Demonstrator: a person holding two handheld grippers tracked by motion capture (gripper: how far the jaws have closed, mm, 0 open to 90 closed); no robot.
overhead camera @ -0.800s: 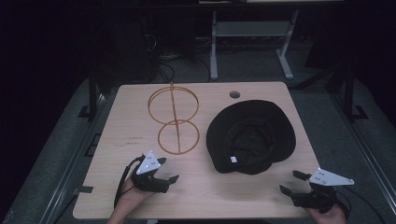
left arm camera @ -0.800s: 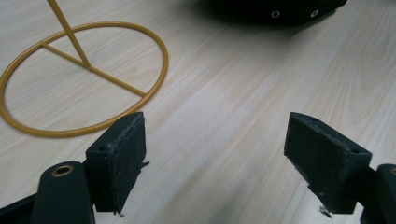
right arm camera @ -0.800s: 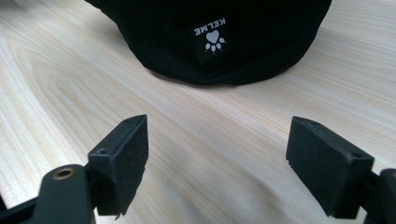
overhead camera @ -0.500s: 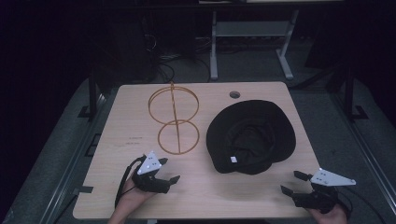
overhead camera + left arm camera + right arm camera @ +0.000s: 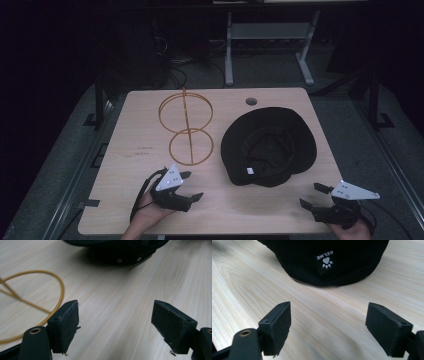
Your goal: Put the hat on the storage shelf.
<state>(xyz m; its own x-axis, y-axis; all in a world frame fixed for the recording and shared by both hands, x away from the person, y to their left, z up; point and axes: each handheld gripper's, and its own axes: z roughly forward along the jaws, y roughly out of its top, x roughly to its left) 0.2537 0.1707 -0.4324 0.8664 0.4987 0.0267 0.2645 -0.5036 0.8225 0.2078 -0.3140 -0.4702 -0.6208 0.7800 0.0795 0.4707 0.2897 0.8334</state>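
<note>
High view, setting: a pale wooden bench takes up the middle of the frame, with dark floor around it and a grey metal frame at the top centre.
High view, hat: a black hat lies brim up in the right half of the bench, a small white label showing near its lower edge.
High view, wire stand: a stand of two orange wire rings sits left of the hat, near it but apart, in the upper middle of the bench.
High view, hole: a small round hole lies in the bench top above the hat.
High view, left tool: the left tool rests in a hand at the lower left of the bench, just below the wire stand, its jaws spread and pointing toward the right of the frame.
High view, right tool: the right tool is held at the lower right corner of the bench, below and right of the hat, jaws spread and pointing left.
Left gripper view: the jaws stand wide apart with bare wood between them; the curve of a wire ring is at the left and the dark hat edge at the top.
Right gripper view: the jaws are released, nothing between them; the hat fills the top centre, a label with a paw mark facing the camera.
Contact: neither tool touches the hat or the stand.
</note>
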